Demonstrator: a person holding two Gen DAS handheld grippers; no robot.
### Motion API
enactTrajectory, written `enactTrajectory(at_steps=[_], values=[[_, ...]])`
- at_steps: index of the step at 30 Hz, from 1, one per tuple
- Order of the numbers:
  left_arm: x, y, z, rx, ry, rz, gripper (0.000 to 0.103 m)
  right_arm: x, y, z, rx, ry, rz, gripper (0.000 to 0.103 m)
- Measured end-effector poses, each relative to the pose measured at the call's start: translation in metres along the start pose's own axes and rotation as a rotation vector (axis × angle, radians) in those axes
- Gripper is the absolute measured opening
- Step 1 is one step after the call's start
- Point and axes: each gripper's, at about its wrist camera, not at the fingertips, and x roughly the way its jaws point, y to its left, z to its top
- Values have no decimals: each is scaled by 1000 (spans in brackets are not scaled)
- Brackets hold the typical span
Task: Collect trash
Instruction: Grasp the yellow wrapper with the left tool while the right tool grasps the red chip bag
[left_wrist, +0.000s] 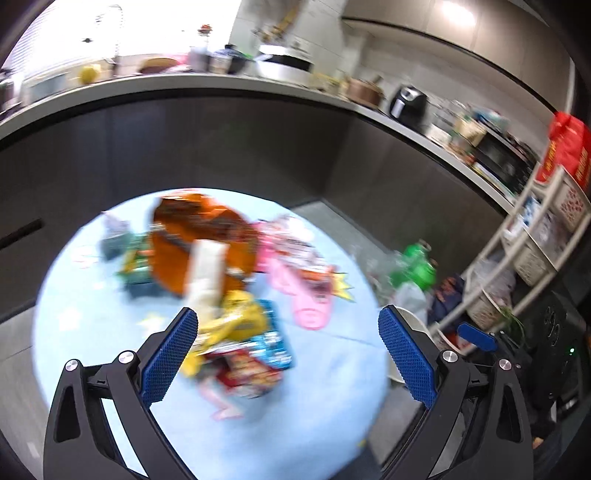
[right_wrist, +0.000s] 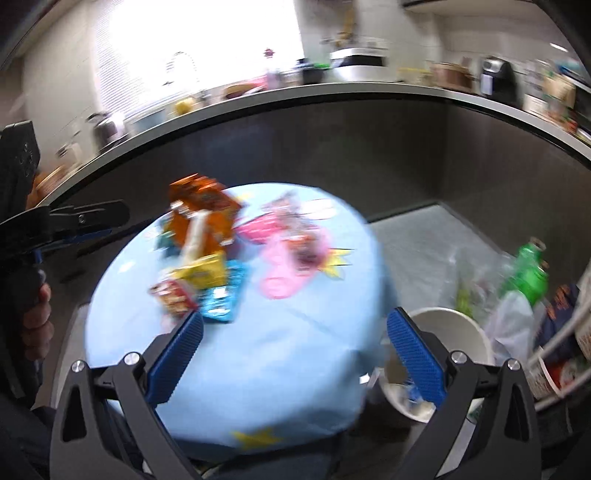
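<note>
Round blue table (right_wrist: 280, 354) strewn with wrappers (left_wrist: 236, 332), white bin (right_wrist: 443, 332) beside, both tongs (left_wrist: 287, 334) (right_wrist: 295, 341) spread, empty

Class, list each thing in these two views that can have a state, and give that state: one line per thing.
left gripper: open, empty
right gripper: open, empty
orange bag: crumpled, on the table
yellow packet: lying flat
blue packet: lying flat
white bin: open, some trash inside
green bottle: tilted, cap off as far as blur shows
</note>
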Motion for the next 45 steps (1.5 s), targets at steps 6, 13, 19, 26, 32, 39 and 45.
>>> enactTrajectory(at_steps=[6, 13, 19, 26, 32, 39, 45], values=[[-31, 53, -20, -28, -25, 44, 94, 38, 72, 10, -125, 83, 79, 99], [-38, 93, -37, -88, 8, 33, 94, 86, 125, 5, -235, 173, 139, 75], [-34, 105, -43, -109, 23, 11, 94, 127, 135, 2, -275, 238, 109, 51], [-13, 110, -43, -110, 53, -50, 93, 126, 118, -1, -237, 255, 132, 7], [35, 101, -38, -39, 127, -47, 70, 100, 97, 0, -192, 214, 109, 7], [85, 64, -22, 188, 178, -41, 58, 87, 71, -5, -97, 210, 82, 8], [119, 44, -13, 334, 236, -62, 50, 84, 61, -9, -55, 207, 84, 9]])
